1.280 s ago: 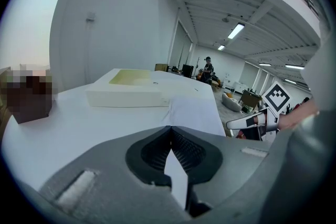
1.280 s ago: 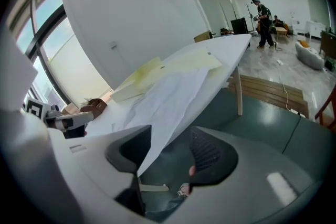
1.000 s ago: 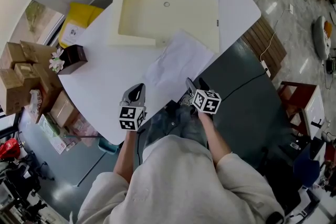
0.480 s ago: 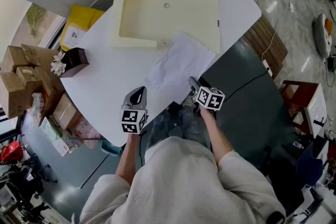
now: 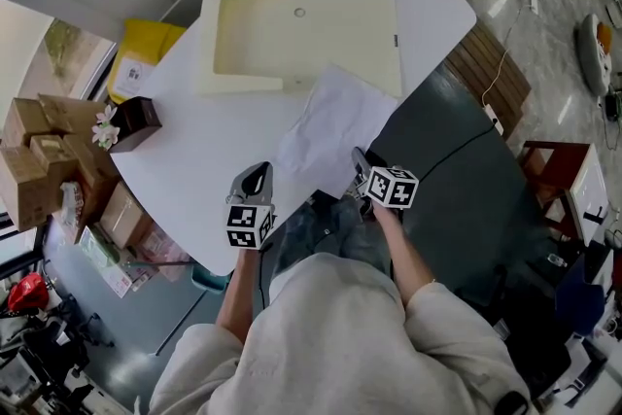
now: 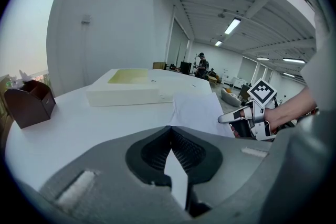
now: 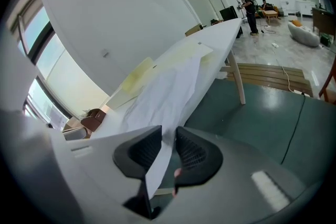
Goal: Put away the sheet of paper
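Both forearms reach forward from the torso to the near edge of the tabletop [image 5: 190, 165], with both grippers tilted down. The left gripper [image 5: 256, 175] hovers over bare white tabletop just inside the near edge, jaws pressed together and empty. The right gripper [image 5: 361, 160] sits at the near right edge. Its jaws have just been closing and a narrow gap is left. The near corner of the sheet of paper [image 5: 330, 123] runs up through that gap, and the pads are not clamped flat on it.

The sheet lies creased along the right edge of the tabletop. Its far end touches the cream tray [image 5: 301, 34], which fills the far part. The tabletop between the left gripper and the tray is bare. A small brown box [image 5: 133, 122] stands at the left edge, well apart. Past the right edge is dark floor [image 5: 457, 180].
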`<state>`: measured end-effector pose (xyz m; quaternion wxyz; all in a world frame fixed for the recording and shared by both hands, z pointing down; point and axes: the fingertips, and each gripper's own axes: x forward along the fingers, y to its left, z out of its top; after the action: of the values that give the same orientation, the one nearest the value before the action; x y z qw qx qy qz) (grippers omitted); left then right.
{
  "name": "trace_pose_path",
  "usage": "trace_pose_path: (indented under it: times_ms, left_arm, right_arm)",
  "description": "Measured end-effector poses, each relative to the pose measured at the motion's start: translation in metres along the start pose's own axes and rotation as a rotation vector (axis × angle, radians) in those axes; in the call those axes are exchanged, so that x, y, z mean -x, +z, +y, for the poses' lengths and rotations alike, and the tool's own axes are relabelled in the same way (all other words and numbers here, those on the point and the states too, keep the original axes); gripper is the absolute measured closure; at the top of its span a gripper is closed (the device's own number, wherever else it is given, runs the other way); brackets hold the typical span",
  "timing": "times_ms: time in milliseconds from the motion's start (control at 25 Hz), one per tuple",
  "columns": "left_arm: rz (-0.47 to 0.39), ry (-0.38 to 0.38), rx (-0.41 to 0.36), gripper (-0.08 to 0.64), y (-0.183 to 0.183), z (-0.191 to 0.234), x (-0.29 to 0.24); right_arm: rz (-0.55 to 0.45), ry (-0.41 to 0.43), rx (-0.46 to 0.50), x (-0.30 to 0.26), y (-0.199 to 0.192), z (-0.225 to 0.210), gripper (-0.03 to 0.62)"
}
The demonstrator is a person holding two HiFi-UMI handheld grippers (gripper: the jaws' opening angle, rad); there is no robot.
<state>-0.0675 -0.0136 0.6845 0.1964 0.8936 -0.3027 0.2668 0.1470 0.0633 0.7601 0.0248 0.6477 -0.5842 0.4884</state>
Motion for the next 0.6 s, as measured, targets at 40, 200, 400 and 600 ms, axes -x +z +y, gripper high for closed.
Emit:
trace_pose_path:
  times_ms: [40,200,400,600]
  left_arm:
    - [0.0,-0.002,-0.002,0.555,0.0,-0.001,0.0]
    - [-0.001,-0.005,-0.008,0.555,0.003,-0.004,-0.001]
    - [-0.015,-0.007,-0.015,0.555,0.01,-0.008,-0.002]
    - [-0.046,-0.003,-0.019,0.555,0.025,-0.01,0.001]
  right_arm:
    - [-0.002,0.003,-0.002,0.001,0.0,0.0,0.511]
    - [-0.014,0.003,-0.007,0.007,0.0,-0.002,0.57]
    - [-0.053,0.015,0.024,0.019,0.009,0.001,0.586]
    - [-0.115,0.007,0.135,0.036,0.033,0.01,0.589]
